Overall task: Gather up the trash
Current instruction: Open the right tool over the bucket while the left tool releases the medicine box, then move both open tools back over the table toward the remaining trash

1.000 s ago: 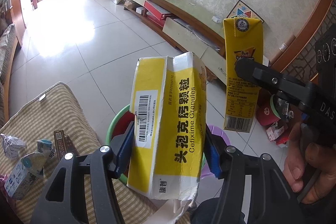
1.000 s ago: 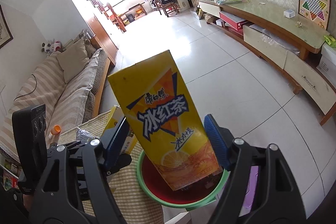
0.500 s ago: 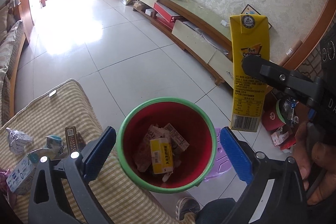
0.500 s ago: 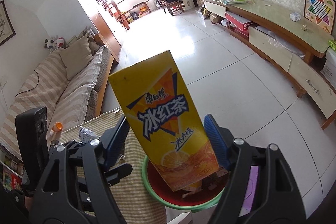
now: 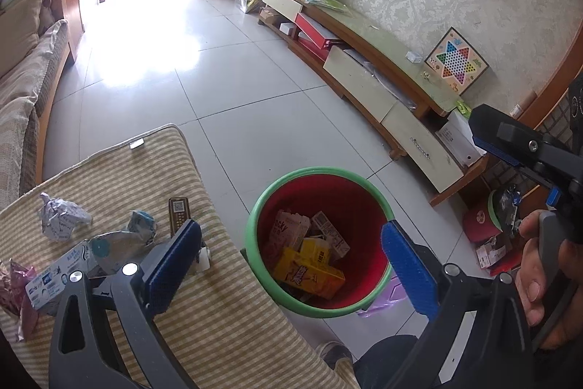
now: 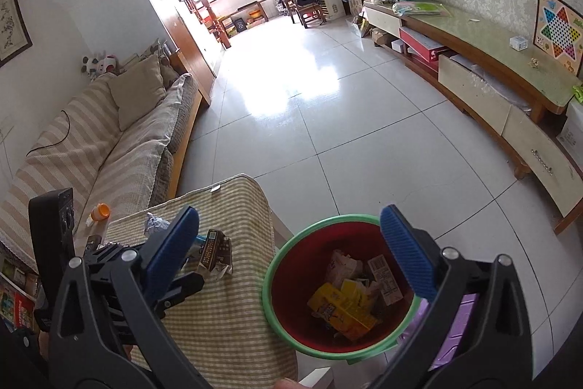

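While poised above the red trash bin [image 5: 251, 236] with the green rim: left gripper [image 5: 289, 232], jaws released and spread wide, nothing between them, blue pads to either side of the bin's mouth. Right gripper [image 6: 289, 212], jaws opening, likewise nothing between them, bin below and slightly right of the gap; gripped at its handle by the right hand [image 5: 539, 279], seen at the right edge of the left wrist view. Bin on the tiled floor, just beside the edge of the surface [image 5: 127, 170] under a tan striped cloth. Contents of bin: yellow drink carton [image 5: 309, 274] lying flat on top, smaller yellow box [image 5: 315, 248] behind it, pink-and-white snack box [image 5: 288, 230] leaning on the far left wall, white box with a barcode [image 5: 329, 232] to its right, further scraps beneath, not identifiable. Trash on the surface: crumpled silver-white paper [image 5: 60, 216] far left, crumpled teal-and-white wrapper [image 5: 140, 223], small brown box with a printed code [image 5: 178, 210] near the left jaw tip, long white-and-blue carton [image 5: 58, 279] partly behind the gripper frame, pink foil wrapper [image 5: 14, 283] at the left edge. Purple plastic stool [image 6: 462, 316] just beside the bin on its right. Sofa [image 6: 109, 141] with striped cover along the left wall, orange-capped bottle [image 6: 98, 212] on its seat. Long low cabinet [image 5: 382, 61] along the right wall, chequers board [image 5: 455, 61] propped on top.
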The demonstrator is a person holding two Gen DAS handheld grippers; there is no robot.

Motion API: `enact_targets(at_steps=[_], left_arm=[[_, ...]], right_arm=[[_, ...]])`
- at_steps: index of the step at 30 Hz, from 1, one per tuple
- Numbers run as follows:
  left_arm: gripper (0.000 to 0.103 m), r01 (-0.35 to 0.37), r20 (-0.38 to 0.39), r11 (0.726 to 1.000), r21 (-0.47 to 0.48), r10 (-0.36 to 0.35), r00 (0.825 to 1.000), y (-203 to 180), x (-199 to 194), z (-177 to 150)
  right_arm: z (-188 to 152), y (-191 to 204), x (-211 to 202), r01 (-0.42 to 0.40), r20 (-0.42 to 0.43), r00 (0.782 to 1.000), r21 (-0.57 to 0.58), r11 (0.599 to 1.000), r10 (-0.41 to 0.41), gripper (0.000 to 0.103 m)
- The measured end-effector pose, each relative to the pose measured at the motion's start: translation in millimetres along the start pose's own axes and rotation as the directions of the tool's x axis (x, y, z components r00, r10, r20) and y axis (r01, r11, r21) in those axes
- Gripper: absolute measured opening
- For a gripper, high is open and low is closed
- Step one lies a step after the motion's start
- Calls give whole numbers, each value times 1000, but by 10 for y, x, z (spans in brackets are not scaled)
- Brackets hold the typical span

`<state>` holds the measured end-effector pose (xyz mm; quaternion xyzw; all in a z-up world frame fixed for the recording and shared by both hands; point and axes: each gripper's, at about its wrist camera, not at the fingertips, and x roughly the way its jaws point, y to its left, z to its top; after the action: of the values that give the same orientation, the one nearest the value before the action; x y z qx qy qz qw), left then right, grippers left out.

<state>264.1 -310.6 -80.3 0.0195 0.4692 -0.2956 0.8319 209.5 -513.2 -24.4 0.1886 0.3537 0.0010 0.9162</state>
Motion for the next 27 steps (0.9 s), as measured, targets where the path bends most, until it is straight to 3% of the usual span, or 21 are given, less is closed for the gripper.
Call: enact_targets(at_steps=[9,27], left_arm=[[95,-51,31,999,-14,52,998,288,-469,-264],[95,-177,103,965,-192,200,974,1424,-1550,-1108]], right_arm=[[-156,397,-9,34,-35,999,-43,998,-35,98],[-763,1620,124,-61,-133,991,-187,980,36,98]])
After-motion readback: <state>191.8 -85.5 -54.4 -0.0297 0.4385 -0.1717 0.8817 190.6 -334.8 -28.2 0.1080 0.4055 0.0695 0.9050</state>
